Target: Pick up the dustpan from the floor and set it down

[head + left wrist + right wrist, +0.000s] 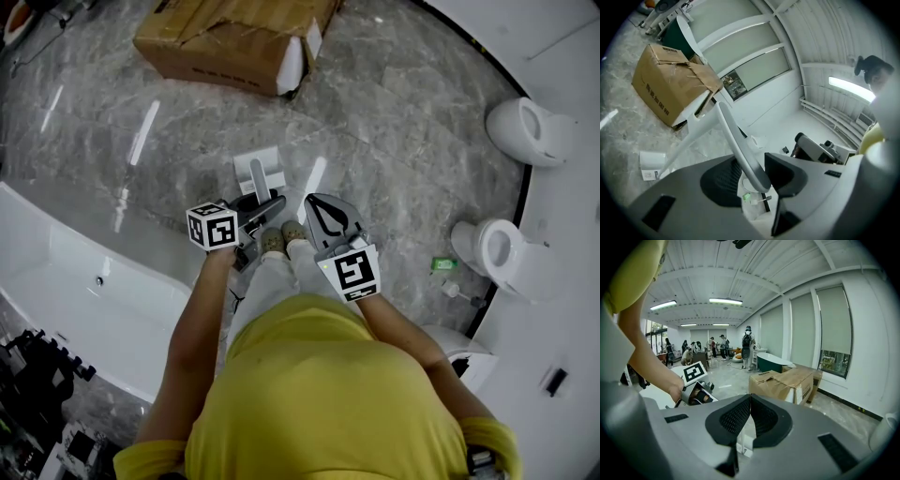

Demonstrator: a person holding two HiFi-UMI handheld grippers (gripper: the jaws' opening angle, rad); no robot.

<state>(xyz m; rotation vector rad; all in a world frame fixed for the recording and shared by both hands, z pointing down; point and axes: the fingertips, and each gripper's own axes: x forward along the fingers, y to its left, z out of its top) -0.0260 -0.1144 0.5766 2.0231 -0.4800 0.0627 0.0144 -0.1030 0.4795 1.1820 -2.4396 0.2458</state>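
The white dustpan (260,169) is in front of my feet in the head view, its handle running back toward me. My left gripper (267,208) is at the near end of that handle. In the left gripper view the white handle (738,138) passes between the two dark pads, and the left gripper (752,176) is shut on it. Whether the pan rests on the floor I cannot tell. My right gripper (328,217) hangs just right of the left one, apart from the dustpan. Its jaws (750,404) are shut, pad against pad, with nothing between them.
A torn cardboard box (234,42) lies on the marble floor ahead. A white bathtub (84,300) runs along the left. Two toilets (530,131) (497,253) stand at the right by a curved white platform. A small green item (442,264) lies on the floor. People stand far off.
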